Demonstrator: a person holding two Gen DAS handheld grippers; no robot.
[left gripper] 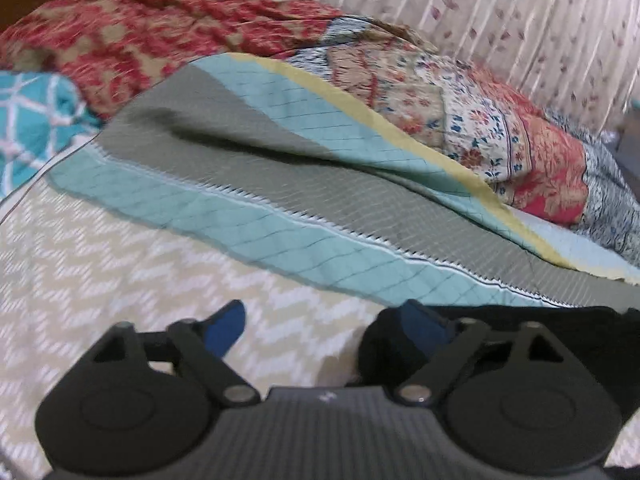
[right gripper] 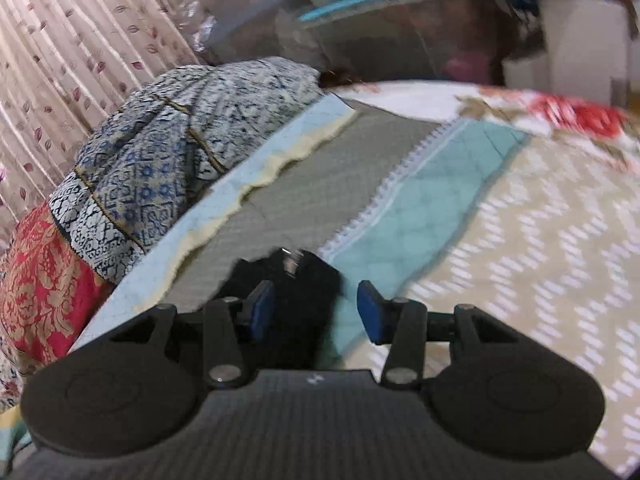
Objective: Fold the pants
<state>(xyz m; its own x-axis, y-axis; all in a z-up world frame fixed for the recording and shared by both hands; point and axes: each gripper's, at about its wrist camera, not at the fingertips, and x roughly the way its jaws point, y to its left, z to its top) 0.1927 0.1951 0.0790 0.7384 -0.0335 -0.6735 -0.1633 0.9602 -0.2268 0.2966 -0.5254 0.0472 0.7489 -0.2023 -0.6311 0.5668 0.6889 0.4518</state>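
Left wrist view first: the left gripper [left gripper: 324, 330] sits low over the bed, blue fingers [left gripper: 228, 328] spread wide with nothing between them; the black pants [left gripper: 560, 344] lie at the lower right, bunched against and partly over the right-hand finger, though it's hard to say whether cloth is truly caught there. Beneath the tongs spreads the beige zigzag bedspread [left gripper: 120, 264]; just beyond it a folded quilt [left gripper: 248, 168] in grey and teal bands with a yellow edge; behind that a red patterned cloth [left gripper: 152, 32] and a floral patchwork bundle [left gripper: 500, 136]; a leaf-print curtain [left gripper: 520, 20] hangs at the back.

Over to the right wrist view: the right gripper [right gripper: 316, 312] also stands open, pads well apart; the pants [right gripper: 296, 280] rise as a dark heap between the fingers, touching the left pad, something small and metallic glinting at the top; the jaws are not closed on the fabric. The heap rests where the quilt [right gripper: 340, 168] meets the bedspread [right gripper: 540, 240]; a blue-and-white patterned cloth [right gripper: 160, 152] mounds up to the left, with the curtain [right gripper: 72, 40] behind; everything is motion-blurred.
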